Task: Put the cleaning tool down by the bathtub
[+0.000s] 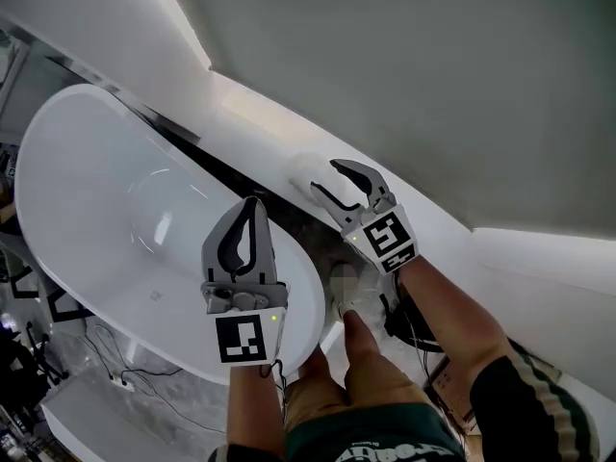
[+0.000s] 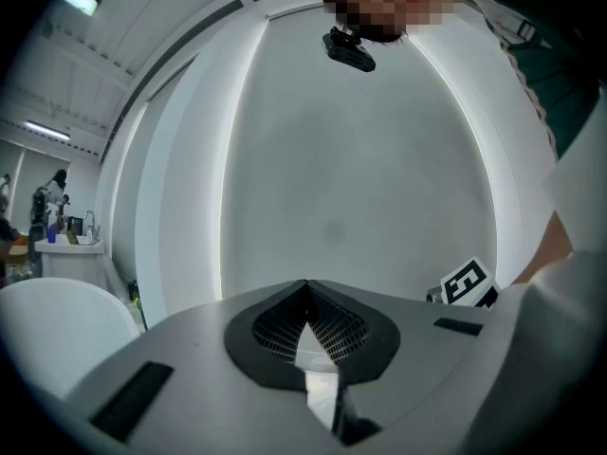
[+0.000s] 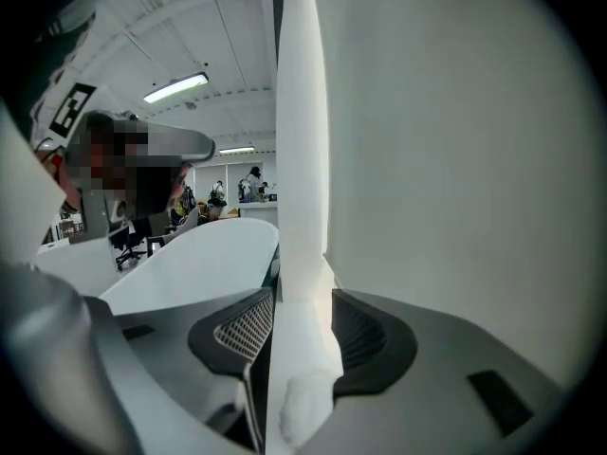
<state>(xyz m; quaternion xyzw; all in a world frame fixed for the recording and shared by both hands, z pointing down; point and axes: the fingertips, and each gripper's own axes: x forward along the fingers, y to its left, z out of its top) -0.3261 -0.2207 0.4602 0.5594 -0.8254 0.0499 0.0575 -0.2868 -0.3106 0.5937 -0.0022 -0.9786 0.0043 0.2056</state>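
The right gripper (image 1: 322,175) is spread wide over the white ledge (image 1: 252,102); the left gripper (image 1: 252,203) is closed above the bathtub (image 1: 96,210) rim.

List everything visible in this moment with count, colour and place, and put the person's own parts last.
bathtub: one, white, freestanding, left in the head view.
ledge: one, white, runs diagonally behind the bathtub.
wall: one, grey, above the ledge.
cleaning tool: one, white and fluffy, appears to lie on the ledge below the right tool, not gripped.
cables: a few, white, on the floor beside the bathtub.
shoe: one seen, pale, on the floor between bathtub and ledge.
left tool: one, grey, over the bathtub's rim, jaws together, empty.
right tool: one, grey, over the ledge, jaws wide apart.
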